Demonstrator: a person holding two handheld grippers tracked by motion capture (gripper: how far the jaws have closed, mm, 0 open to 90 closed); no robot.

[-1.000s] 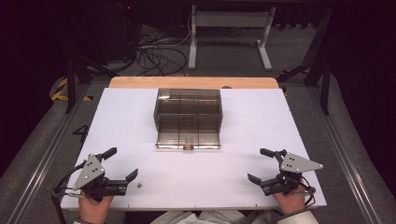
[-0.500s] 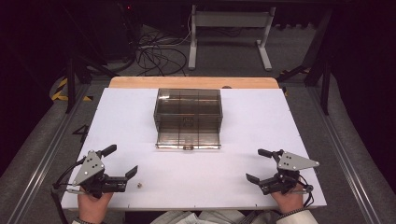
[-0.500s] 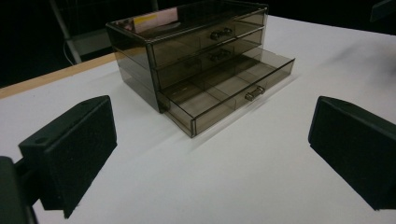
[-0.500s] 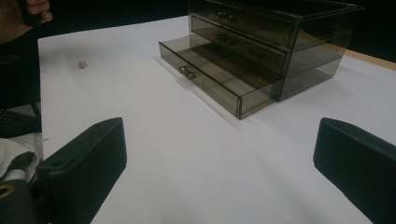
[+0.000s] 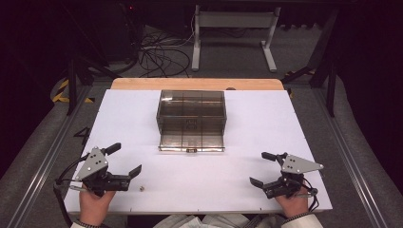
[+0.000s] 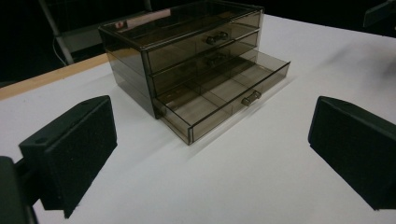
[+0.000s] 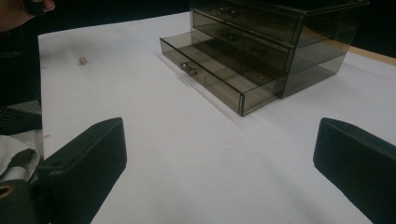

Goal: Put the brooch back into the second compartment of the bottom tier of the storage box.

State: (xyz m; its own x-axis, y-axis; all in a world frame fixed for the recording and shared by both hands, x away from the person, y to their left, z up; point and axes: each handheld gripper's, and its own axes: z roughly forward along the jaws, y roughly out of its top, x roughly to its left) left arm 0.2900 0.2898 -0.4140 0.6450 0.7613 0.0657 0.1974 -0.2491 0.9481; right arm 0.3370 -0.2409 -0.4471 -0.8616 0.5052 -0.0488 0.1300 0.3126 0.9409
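A smoky clear plastic drawer chest (image 5: 191, 116) stands at the middle of the white table. It has three drawers, and its bottom drawer (image 6: 224, 95) (image 7: 212, 77) is pulled out, showing divided compartments. A tiny pale object (image 5: 141, 188) (image 7: 82, 59) lies on the table near the front left. My left gripper (image 5: 124, 160) rests open at the front left, just left of that object. At the front right my right gripper (image 5: 261, 168) is open too. Both sets of jaws are wide apart with nothing between them.
The white table top (image 5: 247, 128) has a wooden strip (image 5: 195, 84) along its far edge. Beyond it are cables on the floor (image 5: 157, 54) and a metal stand (image 5: 233, 28). Rails run along both sides of the table.
The right gripper has drifted slightly left and toward the front edge. The left gripper has hardly moved.
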